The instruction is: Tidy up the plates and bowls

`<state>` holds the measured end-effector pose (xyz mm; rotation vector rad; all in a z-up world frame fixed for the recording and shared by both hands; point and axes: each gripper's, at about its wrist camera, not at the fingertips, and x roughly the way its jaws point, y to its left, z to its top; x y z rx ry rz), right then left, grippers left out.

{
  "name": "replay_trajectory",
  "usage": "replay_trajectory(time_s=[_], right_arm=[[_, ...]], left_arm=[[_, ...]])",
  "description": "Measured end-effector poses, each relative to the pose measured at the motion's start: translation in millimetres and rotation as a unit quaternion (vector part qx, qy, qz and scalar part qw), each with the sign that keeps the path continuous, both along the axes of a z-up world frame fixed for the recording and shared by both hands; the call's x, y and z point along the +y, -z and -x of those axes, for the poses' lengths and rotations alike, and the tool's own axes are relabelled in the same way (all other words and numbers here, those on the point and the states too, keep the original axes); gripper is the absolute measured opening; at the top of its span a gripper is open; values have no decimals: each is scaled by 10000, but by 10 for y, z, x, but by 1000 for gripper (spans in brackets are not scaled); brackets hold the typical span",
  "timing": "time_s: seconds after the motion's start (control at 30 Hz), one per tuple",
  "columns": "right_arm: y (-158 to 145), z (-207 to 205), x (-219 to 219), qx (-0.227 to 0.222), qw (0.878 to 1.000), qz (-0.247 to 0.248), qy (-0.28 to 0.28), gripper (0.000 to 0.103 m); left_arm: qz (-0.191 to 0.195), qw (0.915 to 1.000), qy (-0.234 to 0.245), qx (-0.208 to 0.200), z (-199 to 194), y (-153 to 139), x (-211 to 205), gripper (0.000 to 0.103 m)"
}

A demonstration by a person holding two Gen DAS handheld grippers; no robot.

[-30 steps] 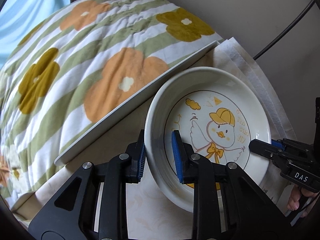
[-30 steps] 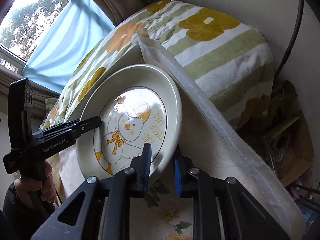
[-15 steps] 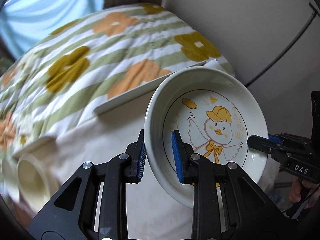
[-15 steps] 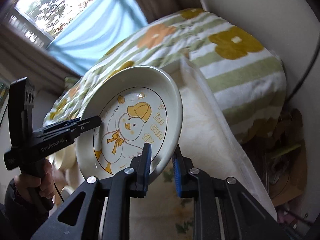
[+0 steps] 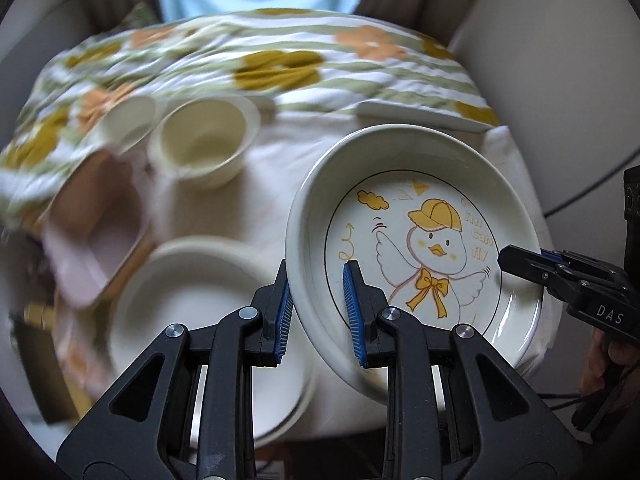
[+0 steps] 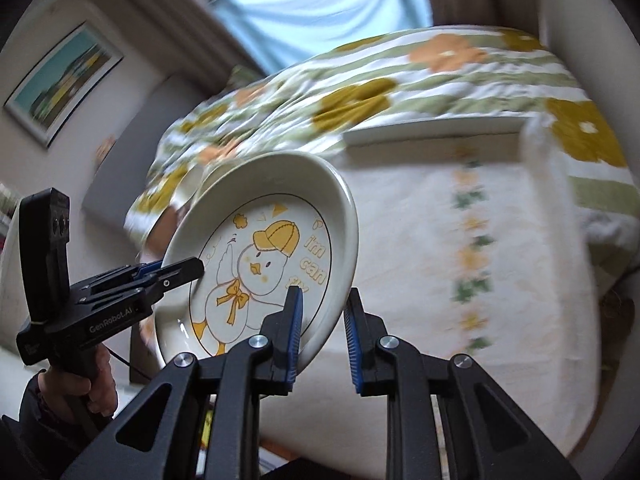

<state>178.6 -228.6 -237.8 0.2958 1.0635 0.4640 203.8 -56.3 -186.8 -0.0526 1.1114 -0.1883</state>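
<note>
A white deep plate with a yellow-capped duck drawing [image 5: 420,240] is held in the air between both grippers. My left gripper [image 5: 318,312] is shut on its left rim. My right gripper [image 6: 322,336] is shut on its right rim; it also shows at the right of the left wrist view [image 5: 560,280]. The plate [image 6: 264,256] is tilted above the table. Below it in the left wrist view are a white plate [image 5: 192,320], two cream bowls [image 5: 204,144] and a pink square dish [image 5: 92,232], all blurred.
The table has a cream cloth with a floral strip [image 6: 472,248]. A flower-patterned striped quilt [image 5: 280,64] lies behind it, with a flat white tray [image 5: 424,116] at its edge. Walls, a blue curtain [image 6: 320,4] and a dark cable [image 5: 592,188] surround the table.
Both grippers have swung left with the duck plate held between them. The bowls, pink dish and white plate have come into the left wrist view.
</note>
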Motion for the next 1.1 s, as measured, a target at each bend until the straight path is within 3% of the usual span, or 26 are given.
replay_trajectory(time_s=[0.27,0.47,0.77,1.1], right_arm=[[199,100,758,127,9976,38,-677,19],[453,144,1213,298,9965,258,-743,19],[545,179,1459,260,9957,701,-556,19],[547,221,1563,211,9946,934,-388,19]], left_arm=[[7,9983,-550,175,375,197,809,22],[115,9980,-504,368,449,474,1206,22],[151,9981,-229,554,309,805,1361,22],[-523,9978,89,387,311,879,1244,22]])
